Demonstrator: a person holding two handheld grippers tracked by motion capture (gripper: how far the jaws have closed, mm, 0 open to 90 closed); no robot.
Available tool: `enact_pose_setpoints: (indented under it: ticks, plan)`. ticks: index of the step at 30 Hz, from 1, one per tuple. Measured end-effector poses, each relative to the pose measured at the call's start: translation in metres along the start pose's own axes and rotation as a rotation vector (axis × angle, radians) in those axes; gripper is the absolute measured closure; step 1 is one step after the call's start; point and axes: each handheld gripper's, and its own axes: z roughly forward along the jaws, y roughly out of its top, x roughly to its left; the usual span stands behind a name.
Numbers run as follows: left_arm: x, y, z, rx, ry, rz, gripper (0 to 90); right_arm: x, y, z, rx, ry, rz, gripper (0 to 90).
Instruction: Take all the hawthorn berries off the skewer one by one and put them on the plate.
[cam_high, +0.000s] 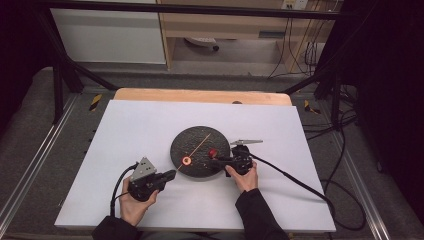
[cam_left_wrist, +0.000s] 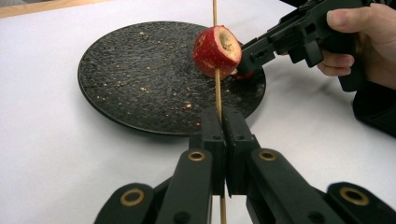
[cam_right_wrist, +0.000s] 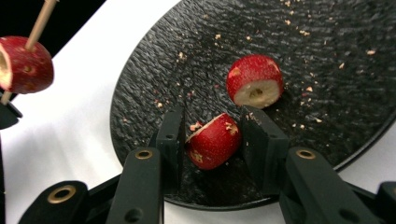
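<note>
Plate (cam_high: 197, 150) centre of table (cam_high: 125, 150). Skewer (cam_high: 198, 143) across plate, fruit piece (cam_high: 187, 160) at its 7 o'clock end; another fruit piece (cam_high: 213, 152) at plate's 3 o'clock.

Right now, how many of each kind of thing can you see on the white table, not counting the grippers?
Red cored fruits: 3
Wooden skewer: 1
Black plate: 1
Total: 5
</note>
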Motion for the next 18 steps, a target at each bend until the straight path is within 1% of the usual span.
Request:
enact_pose_setpoints:
  ticks: [3,6,9,11,13,14,15,16,17,18]
  plan:
    - [0.000,0.000,0.001,0.002,-0.001,-0.001,88.0,0.000,-0.001,0.002,0.004,-0.007,-0.002,61.4]
    - [-0.001,0.000,0.000,0.003,-0.002,0.001,88.0,0.000,0.000,0.000,0.000,-0.012,-0.009,58.5]
    - [-0.001,0.000,0.001,0.003,-0.002,0.002,88.0,0.001,0.003,-0.005,-0.019,-0.014,-0.014,54.1]
    - [-0.001,0.000,0.001,0.003,-0.002,0.003,87.9,0.002,0.006,-0.010,-0.040,-0.015,-0.025,50.0]
    - [-0.002,0.000,0.001,0.005,-0.004,0.003,88.0,0.004,0.011,-0.020,-0.066,-0.012,-0.030,43.4]
    - [-0.002,0.000,0.001,0.004,-0.005,0.003,88.0,0.004,0.011,-0.020,-0.066,-0.012,-0.030,43.4]
    - [-0.002,0.000,0.001,0.004,-0.005,0.004,88.0,0.005,0.013,-0.026,-0.080,-0.021,-0.042,37.7]
    - [-0.002,0.000,0.001,0.005,-0.006,0.004,88.0,0.005,0.013,-0.026,-0.080,-0.021,-0.042,37.7]
    - [-0.003,0.000,0.002,0.006,-0.007,0.006,88.0,0.007,0.015,-0.031,-0.093,-0.022,-0.060,30.3]
    - [-0.003,0.000,0.002,0.006,-0.008,0.006,88.0,0.008,0.015,-0.033,-0.098,-0.022,-0.068,26.4]
